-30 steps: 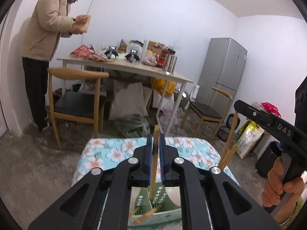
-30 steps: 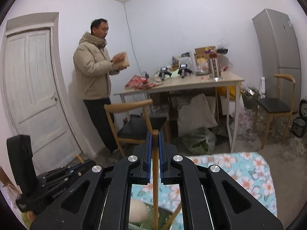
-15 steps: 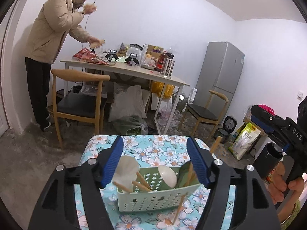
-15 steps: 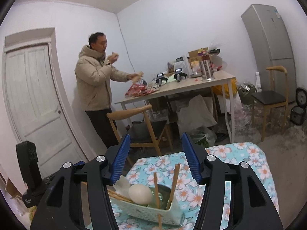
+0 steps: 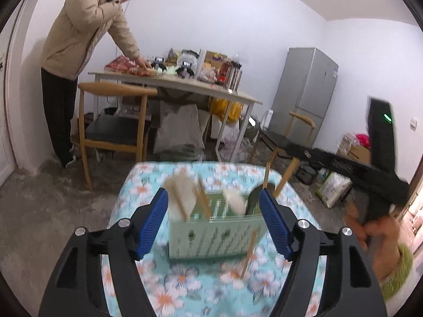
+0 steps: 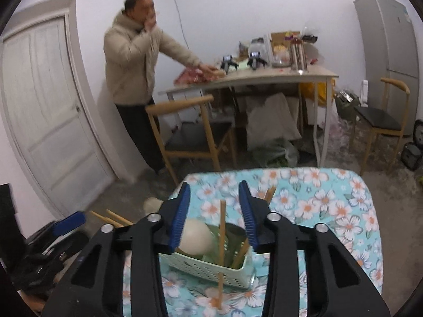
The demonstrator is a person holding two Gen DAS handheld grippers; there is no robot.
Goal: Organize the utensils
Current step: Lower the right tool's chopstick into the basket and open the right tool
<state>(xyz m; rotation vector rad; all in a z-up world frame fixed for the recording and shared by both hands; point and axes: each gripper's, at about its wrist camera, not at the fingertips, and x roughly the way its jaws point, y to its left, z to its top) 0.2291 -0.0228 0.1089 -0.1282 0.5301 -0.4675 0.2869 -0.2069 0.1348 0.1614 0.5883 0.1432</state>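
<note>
A small table covered in a turquoise cloth printed with white and orange flowers (image 5: 185, 277) stands on a rough grey concrete floor (image 5: 53, 206) in a white-walled room. Behind it are a long pale table (image 6: 264, 78) piled with packets, boxes and bottles, two wooden chairs with black seats (image 6: 195, 134), a grey two-door refrigerator (image 5: 306, 84) and a white panelled door (image 6: 45, 105). A person in a beige padded jacket (image 6: 132, 60) leans over the long table, one hand on it and the other raised.

On the cloth sits the pale green perforated plastic utensil basket (image 5: 211, 235). Wooden chopsticks (image 6: 221, 235), pale spoons (image 6: 197, 237) and a dark ladle-like piece (image 5: 252, 198) stand in it, leaning at different angles. One chopstick (image 5: 248, 253) lies outside, propped against the basket's front wall.

The left gripper (image 5: 214, 218) is spread wide, its blue pads either side of the basket with nothing held. The right gripper (image 6: 214, 216) stands part open, having just been narrowing; an upright chopstick shows between its pads, untouched. Both views are blurred near the basket.

No legible writing shows.
</note>
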